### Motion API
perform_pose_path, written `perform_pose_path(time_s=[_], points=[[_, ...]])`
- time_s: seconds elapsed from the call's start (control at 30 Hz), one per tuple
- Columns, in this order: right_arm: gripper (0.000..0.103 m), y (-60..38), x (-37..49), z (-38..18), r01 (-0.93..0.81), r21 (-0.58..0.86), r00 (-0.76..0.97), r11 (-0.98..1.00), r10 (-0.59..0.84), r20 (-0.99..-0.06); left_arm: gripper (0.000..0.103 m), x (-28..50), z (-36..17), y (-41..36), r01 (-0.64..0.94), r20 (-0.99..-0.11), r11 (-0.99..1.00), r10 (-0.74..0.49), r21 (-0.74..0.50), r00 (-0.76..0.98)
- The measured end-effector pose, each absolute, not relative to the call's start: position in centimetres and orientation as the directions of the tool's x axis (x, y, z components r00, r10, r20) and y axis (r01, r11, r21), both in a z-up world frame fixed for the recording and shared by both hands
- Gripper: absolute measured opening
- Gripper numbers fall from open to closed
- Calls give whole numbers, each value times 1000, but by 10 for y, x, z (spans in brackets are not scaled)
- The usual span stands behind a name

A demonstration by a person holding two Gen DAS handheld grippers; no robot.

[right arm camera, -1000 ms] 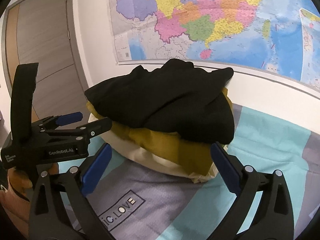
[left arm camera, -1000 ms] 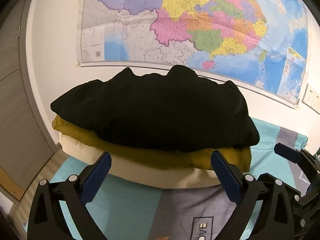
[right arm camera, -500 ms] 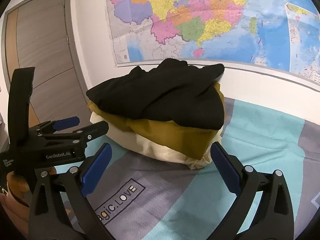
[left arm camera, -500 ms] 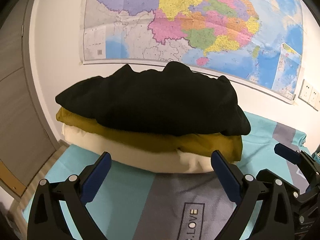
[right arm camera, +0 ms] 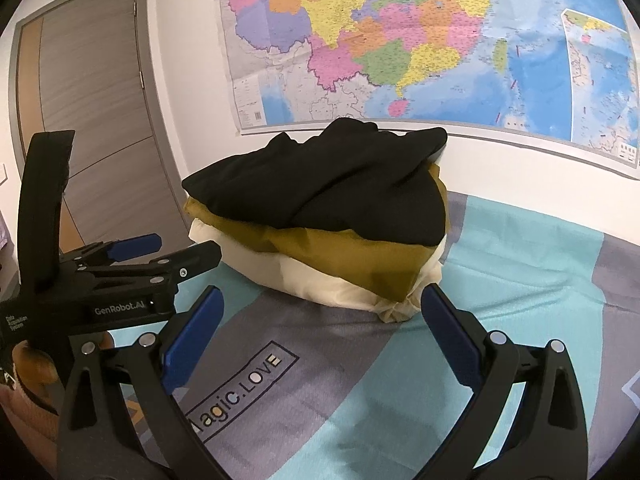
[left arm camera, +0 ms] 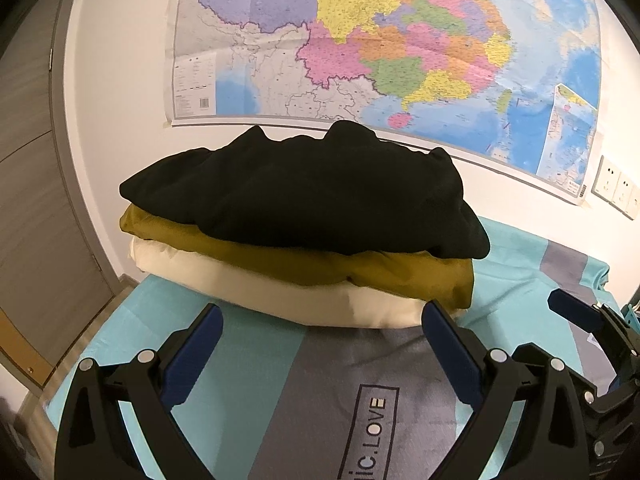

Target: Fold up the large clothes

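A stack of three folded garments lies on the bed against the wall: a black one (left arm camera: 304, 196) on top, a mustard one (left arm camera: 400, 272) under it, a cream one (left arm camera: 280, 296) at the bottom. The stack also shows in the right wrist view, with the black garment (right arm camera: 332, 184) uppermost. My left gripper (left arm camera: 320, 336) is open and empty, a short way in front of the stack. My right gripper (right arm camera: 320, 320) is open and empty, in front of the stack's right corner. The left gripper (right arm camera: 120, 272) also appears at the left of the right wrist view.
The bed has a turquoise and grey sheet (left arm camera: 328, 392) printed with "Magic.LOVE" (right arm camera: 240, 392). A large map (left arm camera: 380, 52) hangs on the wall behind the stack. A grey door (right arm camera: 92, 112) stands at the left. Wall sockets (left arm camera: 616, 188) are at the right.
Both grippers have drawn back from the stack, which now looks smaller and farther away. More of the bed sheet shows in front. The stack has not moved.
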State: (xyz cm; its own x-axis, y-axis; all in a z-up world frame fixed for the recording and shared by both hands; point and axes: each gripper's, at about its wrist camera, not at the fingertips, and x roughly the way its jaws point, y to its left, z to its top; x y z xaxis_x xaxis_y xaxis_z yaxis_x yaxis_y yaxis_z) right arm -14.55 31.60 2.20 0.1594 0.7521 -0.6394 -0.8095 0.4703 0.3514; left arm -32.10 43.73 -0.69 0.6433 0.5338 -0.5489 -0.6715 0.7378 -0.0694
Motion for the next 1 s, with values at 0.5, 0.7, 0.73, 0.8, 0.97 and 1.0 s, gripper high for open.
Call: perform_pose_path(time_s=[0.5,0.7,0.73,0.8,0.97,1.0], points=[[97,305,-155,29,-812,360,164,459,771,-615,96,-328,-3,426,-681,-540,730,552,-56,636],[97,302,-158,31,-813,356,170,461,773,-612,96,-330,-3,422,-681,-536,731,557,-47,634],[97,302,-158,31,-813,357,169,460,773,-611,96,-331,-4,421,-681,-537,731,557,-46,634],[97,302,-159,32,-813,356,171,461,772,-612,96,-331,-4,419,-679,-537,733,555,-46,636],[97,299,-163,31,-811,361,166,460,773,-612,96,-331,-5,415,-677,-539,735,555,-39,633],[97,298,-164,31,-810,362,167,461,773,-612,96,-332,-6,415,-678,-539,734,556,-38,633]])
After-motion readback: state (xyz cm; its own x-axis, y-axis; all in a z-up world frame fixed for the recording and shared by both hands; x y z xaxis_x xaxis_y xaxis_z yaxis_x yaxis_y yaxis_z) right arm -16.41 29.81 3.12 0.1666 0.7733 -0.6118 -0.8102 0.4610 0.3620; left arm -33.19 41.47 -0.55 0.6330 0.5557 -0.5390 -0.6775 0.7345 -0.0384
